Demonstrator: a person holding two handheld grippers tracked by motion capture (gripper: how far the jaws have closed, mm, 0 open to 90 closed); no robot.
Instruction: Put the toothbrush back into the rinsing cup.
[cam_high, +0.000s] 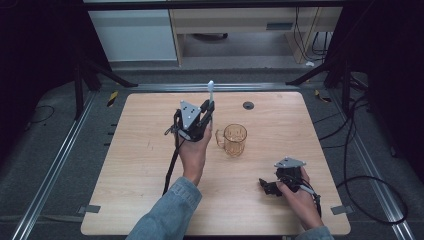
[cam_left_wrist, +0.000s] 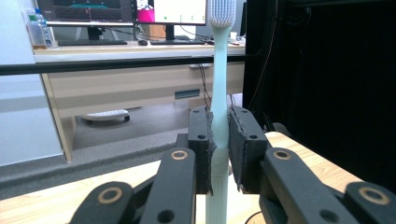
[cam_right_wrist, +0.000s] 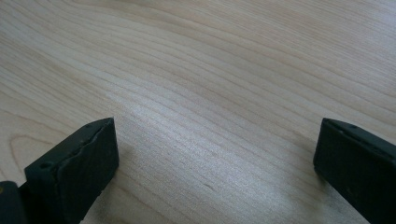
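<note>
The toothbrush (cam_left_wrist: 219, 93), pale blue-white, stood upright between the jaws of my left gripper (cam_left_wrist: 219, 149), which pinched its handle from both sides; the bristled head rose above the jaws at the top of the left gripper view and the lower handle ran down past them. In the high view the toothbrush (cam_high: 211, 90) stood up from my left gripper (cam_high: 207, 111), held above the far middle part of the wooden table (cam_high: 140, 165), with my left hand (cam_high: 194, 152) and its denim sleeve (cam_high: 167, 212) reaching in from the near edge. Just to the right of that gripper stood an amber glass mug (cam_high: 234, 140), upright on the table, handle turned toward my left hand, apart from the toothbrush. My right gripper (cam_high: 270, 186) lay low at the near right part of the table, well apart from the mug, held in my right hand (cam_high: 300, 197). In the right gripper view my right gripper (cam_right_wrist: 215, 158) had its jaws spread wide over bare wood, with nothing between them.
</note>
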